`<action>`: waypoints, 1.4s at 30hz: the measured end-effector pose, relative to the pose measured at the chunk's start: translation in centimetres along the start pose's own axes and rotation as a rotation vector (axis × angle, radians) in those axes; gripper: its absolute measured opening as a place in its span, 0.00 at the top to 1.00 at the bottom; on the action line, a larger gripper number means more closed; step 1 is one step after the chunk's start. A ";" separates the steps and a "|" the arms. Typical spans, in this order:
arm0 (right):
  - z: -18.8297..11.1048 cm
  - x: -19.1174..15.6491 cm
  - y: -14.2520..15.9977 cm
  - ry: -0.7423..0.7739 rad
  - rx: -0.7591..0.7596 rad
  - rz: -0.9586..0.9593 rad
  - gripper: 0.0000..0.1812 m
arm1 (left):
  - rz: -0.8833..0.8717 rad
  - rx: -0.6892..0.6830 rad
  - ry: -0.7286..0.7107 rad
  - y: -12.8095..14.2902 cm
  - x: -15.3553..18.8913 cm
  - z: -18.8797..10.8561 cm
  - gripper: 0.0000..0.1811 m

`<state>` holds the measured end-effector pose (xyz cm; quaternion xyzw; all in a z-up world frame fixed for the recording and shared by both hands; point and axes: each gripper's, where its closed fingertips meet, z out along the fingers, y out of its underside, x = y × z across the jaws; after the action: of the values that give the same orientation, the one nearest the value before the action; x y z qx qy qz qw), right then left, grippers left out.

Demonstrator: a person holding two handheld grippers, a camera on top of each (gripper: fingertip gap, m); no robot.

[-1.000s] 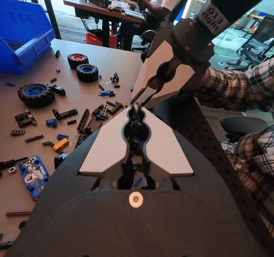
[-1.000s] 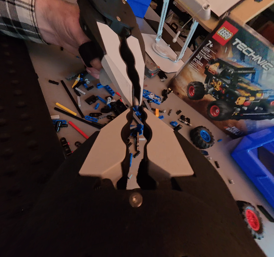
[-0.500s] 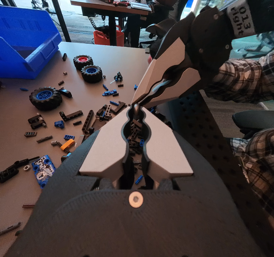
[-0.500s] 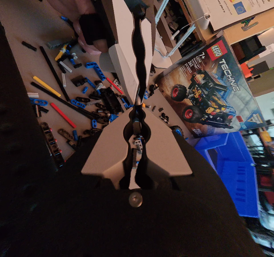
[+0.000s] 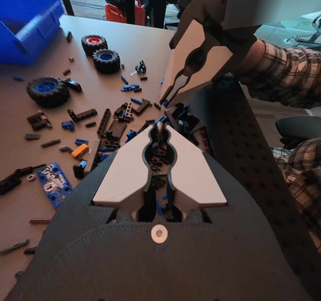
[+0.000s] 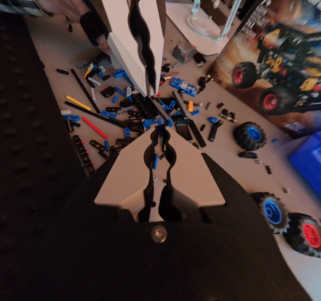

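Between the pale, wavy-edged fingers of the left gripper (image 5: 159, 126), a small grey rounded piece (image 5: 159, 129) is clamped at the tips. Just beyond it, a heap of black and blue plastic beams (image 5: 119, 124) and pins is spread over the matte table (image 5: 142, 37). Farther off, the right gripper (image 5: 164, 102) is seen pinched on a blue pin (image 5: 165, 102), held by a hand in a plaid sleeve (image 5: 284, 77). Knobbly rubber wheels (image 5: 106, 60) and a blue bin (image 5: 26, 23) are placed toward the far edge. Only from the right wrist view are a yellow rod (image 6: 78, 103), a red rod (image 6: 94, 127) and a printed cardboard box (image 6: 271, 63) shown.
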<state>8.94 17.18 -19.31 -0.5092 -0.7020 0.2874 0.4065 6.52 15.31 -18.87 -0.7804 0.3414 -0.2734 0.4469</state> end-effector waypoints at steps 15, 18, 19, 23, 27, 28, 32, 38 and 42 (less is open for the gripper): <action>-4.7 2.5 5.4 -0.040 -0.220 0.164 0.89 | 0.066 -0.171 -0.110 3.3 -1.9 1.5 0.88; -6.3 1.6 6.9 -0.063 -0.268 0.187 0.90 | 0.070 -0.181 -0.121 3.4 -2.0 1.5 0.87; -6.6 1.1 7.3 -0.075 -0.280 0.200 0.90 | 0.068 -0.177 -0.123 3.4 -2.1 1.5 0.87; -6.7 -1.8 8.8 -0.139 -0.373 0.237 0.91 | 0.072 -0.166 -0.129 3.1 -2.1 1.5 0.87; -5.3 -3.1 9.1 -0.135 -0.412 0.260 0.90 | 0.084 -0.158 -0.121 2.8 -1.7 1.7 0.86; -4.9 -3.3 9.1 -0.134 -0.415 0.264 0.91 | 0.087 -0.156 -0.119 2.8 -1.6 1.7 0.86; -3.9 -4.3 9.0 -0.165 -0.440 0.252 0.99 | 0.099 -0.155 -0.119 2.7 -1.3 1.8 0.86; -4.0 -3.6 7.0 -0.092 -0.362 0.165 0.99 | 0.149 -0.108 -0.067 1.6 0.4 2.1 0.86; -4.0 -3.7 3.9 -0.052 -0.266 0.058 0.99 | 0.237 -0.043 0.004 0.1 3.2 2.7 0.86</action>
<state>14.85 14.89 -21.50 -0.5708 -0.7295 0.2165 0.3085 10.43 14.16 -19.75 -0.7436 0.4378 -0.2128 0.4584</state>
